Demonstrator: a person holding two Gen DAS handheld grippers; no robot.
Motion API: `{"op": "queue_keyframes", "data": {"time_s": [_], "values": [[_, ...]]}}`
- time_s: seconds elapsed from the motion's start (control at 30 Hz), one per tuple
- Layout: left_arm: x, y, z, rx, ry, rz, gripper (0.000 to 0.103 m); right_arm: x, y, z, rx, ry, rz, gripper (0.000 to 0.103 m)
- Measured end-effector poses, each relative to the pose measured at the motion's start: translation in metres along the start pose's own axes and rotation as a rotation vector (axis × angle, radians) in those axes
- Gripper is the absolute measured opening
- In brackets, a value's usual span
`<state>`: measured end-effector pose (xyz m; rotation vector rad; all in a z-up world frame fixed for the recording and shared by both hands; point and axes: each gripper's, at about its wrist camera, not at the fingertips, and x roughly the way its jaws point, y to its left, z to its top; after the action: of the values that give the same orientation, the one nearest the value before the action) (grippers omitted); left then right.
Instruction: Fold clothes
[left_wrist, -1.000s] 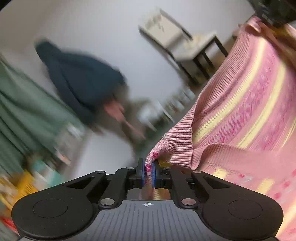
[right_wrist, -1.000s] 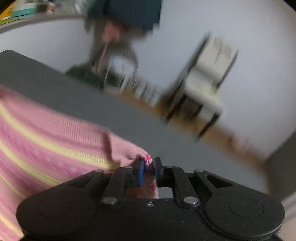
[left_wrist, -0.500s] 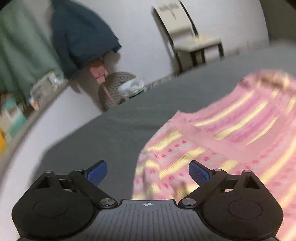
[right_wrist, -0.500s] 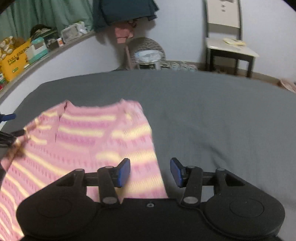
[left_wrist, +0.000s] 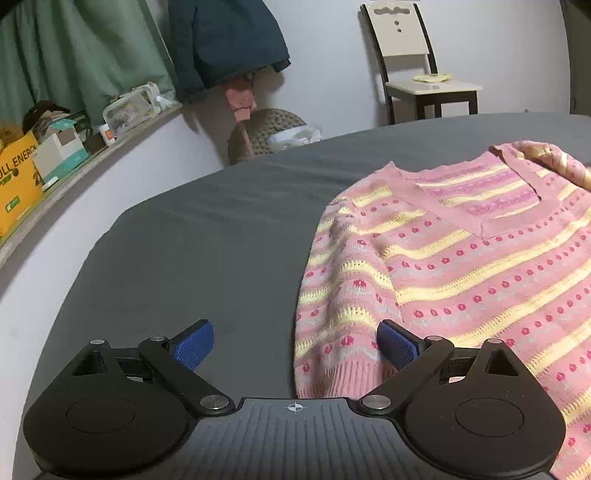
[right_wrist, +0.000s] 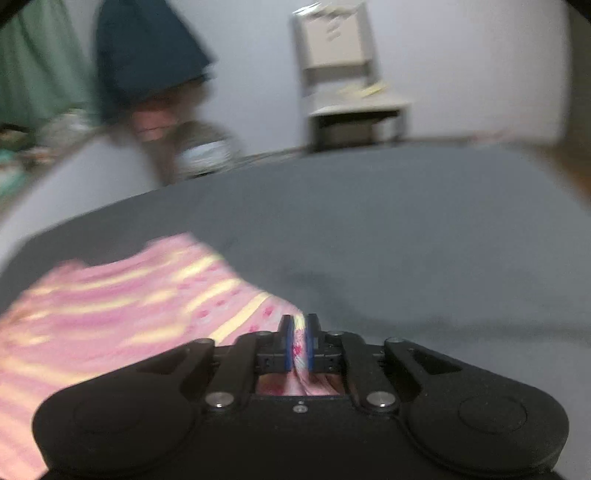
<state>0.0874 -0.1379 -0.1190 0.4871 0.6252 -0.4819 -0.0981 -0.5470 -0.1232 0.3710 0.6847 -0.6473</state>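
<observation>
A pink knitted sweater (left_wrist: 461, 266) with yellow stripes and red dots lies spread on the dark grey bed (left_wrist: 207, 240), V-neck up. My left gripper (left_wrist: 295, 345) is open just above the bed, with the sweater's ribbed sleeve cuff (left_wrist: 340, 373) between its blue pads. In the blurred right wrist view my right gripper (right_wrist: 299, 343) is shut on an edge of the sweater (right_wrist: 110, 310), which trails off to the left over the bed (right_wrist: 406, 240).
A white ledge (left_wrist: 74, 166) with boxes and a yellow carton runs along the bed's left side under a green curtain. A dark jacket (left_wrist: 221, 40) hangs on the wall. A chair (left_wrist: 417, 70) and a woven basket (left_wrist: 269, 133) stand beyond the bed.
One second ago both grippers held the sweater up. Both then let it drop flat on the bed and opened. Now the right gripper has shut on an edge again; the left stays open.
</observation>
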Motion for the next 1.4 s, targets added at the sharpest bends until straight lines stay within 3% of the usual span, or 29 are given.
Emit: {"op": "queue_keyframes", "data": {"time_s": [0.07,0.2,0.37,0.53,0.6,0.63,0.67,0.7,0.77,0.93,1.07,1.2,1.3,1.4], "values": [[-0.005,0.002,-0.003,-0.006,0.008,0.003,0.096,0.007,-0.004,0.014,0.008,-0.022,-0.079,0.004],[-0.008,0.003,-0.003,-0.073,0.006,-0.055,0.096,0.029,-0.003,0.023,-0.042,0.009,-0.152,0.004],[-0.002,0.017,-0.007,-0.224,-0.019,-0.159,0.096,0.036,-0.011,0.03,-0.046,-0.069,-0.17,0.004],[0.013,0.036,-0.021,-0.398,0.001,-0.177,0.096,0.04,-0.014,0.055,-0.03,-0.108,-0.159,0.004],[0.019,0.042,-0.027,-0.455,0.01,-0.179,0.096,0.052,-0.014,0.058,-0.006,-0.054,-0.184,0.017],[0.022,0.044,-0.03,-0.477,0.021,-0.178,0.096,0.061,-0.015,0.058,-0.002,0.001,-0.187,0.046],[0.025,0.045,-0.033,-0.491,0.031,-0.182,0.096,0.066,-0.016,0.058,-0.005,0.034,-0.197,0.054],[0.027,0.046,-0.035,-0.497,0.04,-0.184,0.096,0.064,-0.02,0.056,-0.008,0.024,-0.202,0.054],[0.03,0.044,-0.038,-0.495,0.044,-0.177,0.096,0.053,-0.032,0.05,0.009,-0.028,-0.171,0.054],[0.038,0.039,-0.042,-0.511,0.043,-0.169,0.096,0.024,-0.08,0.017,0.143,0.014,0.126,0.054],[0.044,0.03,-0.042,-0.497,0.044,-0.18,0.096,0.013,-0.091,-0.019,0.044,0.106,0.271,0.05],[0.044,0.025,-0.037,-0.48,0.038,-0.198,0.096,0.021,-0.076,-0.038,-0.086,0.158,0.236,0.038],[0.043,0.022,-0.035,-0.466,0.034,-0.206,0.096,0.029,-0.07,-0.039,-0.03,0.133,0.219,0.038],[0.04,0.021,-0.034,-0.459,0.034,-0.221,0.096,0.04,-0.073,-0.038,0.104,0.103,0.207,0.038]]}}
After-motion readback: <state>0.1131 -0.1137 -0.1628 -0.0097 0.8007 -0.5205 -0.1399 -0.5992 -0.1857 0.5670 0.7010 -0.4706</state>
